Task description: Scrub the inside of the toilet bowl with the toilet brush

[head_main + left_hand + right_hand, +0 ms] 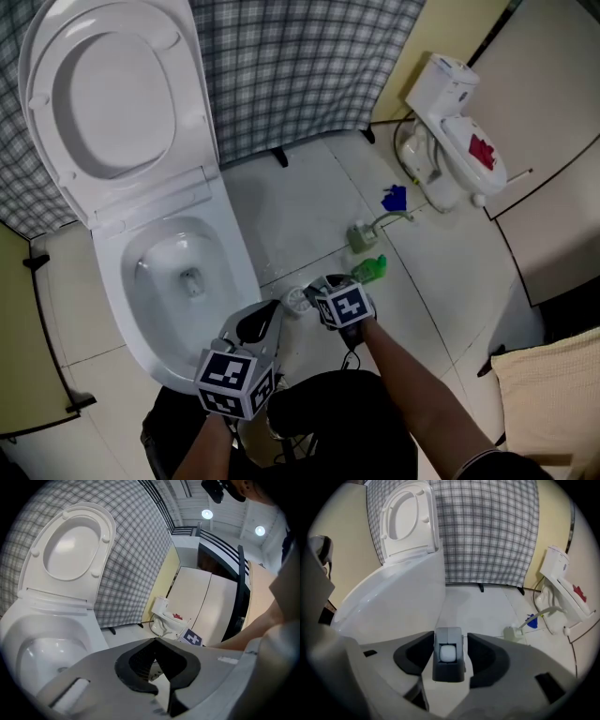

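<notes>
My head camera looks steeply down from above the toilet bowl, close enough to fill the left half. The camera on the left gripper sits low beside the rim and faces the raised lid almost level. The one on the right gripper tilts down at the floor alongside. All three share the bowl, the checked curtain and the small white toilet.

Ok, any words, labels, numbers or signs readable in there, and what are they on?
No text can be read.
Left marker cube: black-and-white square pattern, no letters.
Right marker cube: the same.
Red mark on the small white fixture: too blurred to read.
</notes>
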Demonstrator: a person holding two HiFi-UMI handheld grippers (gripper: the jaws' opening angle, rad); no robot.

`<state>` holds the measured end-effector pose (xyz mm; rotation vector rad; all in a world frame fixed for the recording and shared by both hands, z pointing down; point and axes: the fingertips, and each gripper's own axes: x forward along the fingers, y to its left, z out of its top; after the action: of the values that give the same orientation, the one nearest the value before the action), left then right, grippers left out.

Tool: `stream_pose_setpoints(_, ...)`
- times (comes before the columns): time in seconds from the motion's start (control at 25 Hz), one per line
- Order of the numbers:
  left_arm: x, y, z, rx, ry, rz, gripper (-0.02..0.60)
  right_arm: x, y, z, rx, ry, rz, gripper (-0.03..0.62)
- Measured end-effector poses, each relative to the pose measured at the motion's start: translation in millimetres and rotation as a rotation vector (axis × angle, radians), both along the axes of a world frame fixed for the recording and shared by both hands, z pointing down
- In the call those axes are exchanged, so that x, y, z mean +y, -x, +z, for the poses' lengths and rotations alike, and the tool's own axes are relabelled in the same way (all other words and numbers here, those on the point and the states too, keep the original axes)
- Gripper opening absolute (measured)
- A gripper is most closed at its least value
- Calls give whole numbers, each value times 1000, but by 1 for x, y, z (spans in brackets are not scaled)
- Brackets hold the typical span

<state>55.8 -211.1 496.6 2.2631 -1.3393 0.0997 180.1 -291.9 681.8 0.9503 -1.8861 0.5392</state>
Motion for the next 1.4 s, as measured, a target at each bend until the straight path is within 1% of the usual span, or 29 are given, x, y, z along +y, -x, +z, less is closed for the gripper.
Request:
stream_pose_setpoints(0.16,-2,-4,1,-1,6,5,9,-3,-4,14,21,13,2,239)
stream_pose_setpoints(0.28,-3,-3,4,-1,11,0,9,-5,-5,20,19,-8,9,239)
stream_pose_setpoints(0.32,-3,-2,5,-2,15,-2,9,-6,-4,20,14,-18,5,236)
stream_pose_setpoints(0.36,-3,-1,6,-3,18,-4,9,-6,-1,20,7,-27,-3,217)
stream_pose_setpoints(0.44,-2,1,8,-6,23,-4,9,-5,2,19,0,-34,-19,210)
stream_pose_setpoints(0.56,-2,4,10,-8,27,-8,9,-1,1,17,9,-16,-26,209)
stream_pose_setpoints(0.72,-5,8,7,-8,23,-20,9,0,-4,-3,-36,-25,-24,207)
stream_pose_setpoints(0.88,-6,15,0,-8,5,-32,9,3,-15,-40,-72,-54,-4,207)
stream_pose_setpoints(1.08,1,19,-20,-16,-23,-50,9,5,-27,-106,-124,-139,6,207)
stream_pose_setpoints(1.24,8,28,-48,-25,-57,-74,9,1,-22,-175,-159,-251,-8,207)
stream_pose_setpoints(1.4,27,40,-75,-45,-89,-97,9,10,-5,-247,-194,-386,-41,207)
